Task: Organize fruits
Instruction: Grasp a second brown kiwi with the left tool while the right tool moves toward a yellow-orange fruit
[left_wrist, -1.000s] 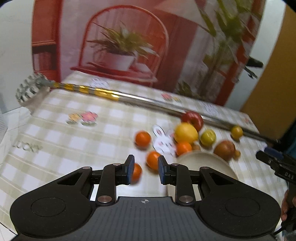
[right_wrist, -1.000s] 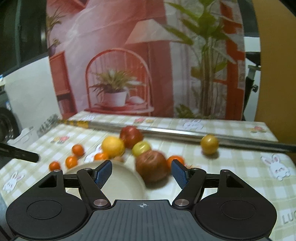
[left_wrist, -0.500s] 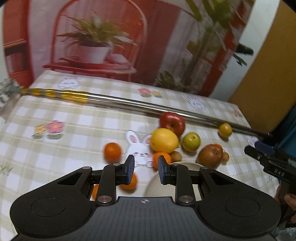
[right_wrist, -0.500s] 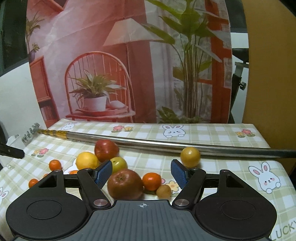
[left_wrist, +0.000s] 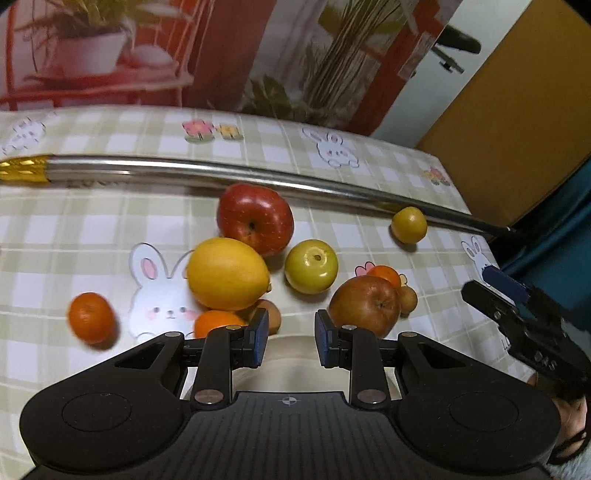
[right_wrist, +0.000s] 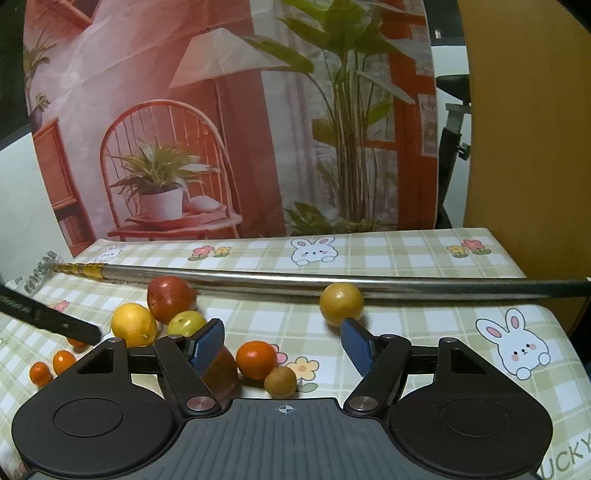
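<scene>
- We look onto a table under a checked cloth (left_wrist: 92, 221) printed with rabbits and flowers; behind it hangs a backdrop (right_wrist: 221, 129) showing a red chair, a potted plant and a lamp.
- The fruits lie loose in a cluster on the cloth. A red apple (left_wrist: 255, 218) sits farthest back, touching a yellow lemon (left_wrist: 227, 277) in front of it, with a green apple (left_wrist: 311, 265) just beside both.
- A russet apple (left_wrist: 365, 305) lies right of the green one, and a mandarin (left_wrist: 384, 274) and a small brown fruit (left_wrist: 408, 300) are tucked behind it.
- Near the lemon's front lie an orange (left_wrist: 216, 323) and another brown fruit (mostly hidden by the left finger); a lone mandarin (left_wrist: 90, 316) sits well apart on the left.
- A yellow-orange fruit (left_wrist: 409, 224) rests alone against a long metal rod (left_wrist: 221, 175) — gold-banded at one end — that crosses the table behind the cluster.
- A pale bowl (left_wrist: 291, 354) shows only as a patch between the fingers of the left gripper (left_wrist: 289, 341); those jaws stand narrow, nearly closed, with nothing in them.
- The right gripper (right_wrist: 282, 341) hangs half-spread and grips nothing; the mandarin and brown fruit lie on the cloth between its fingers — untouched.
- From the left view, the right gripper enters at the right edge, with part of a hand (left_wrist: 569, 424) below it.
</scene>
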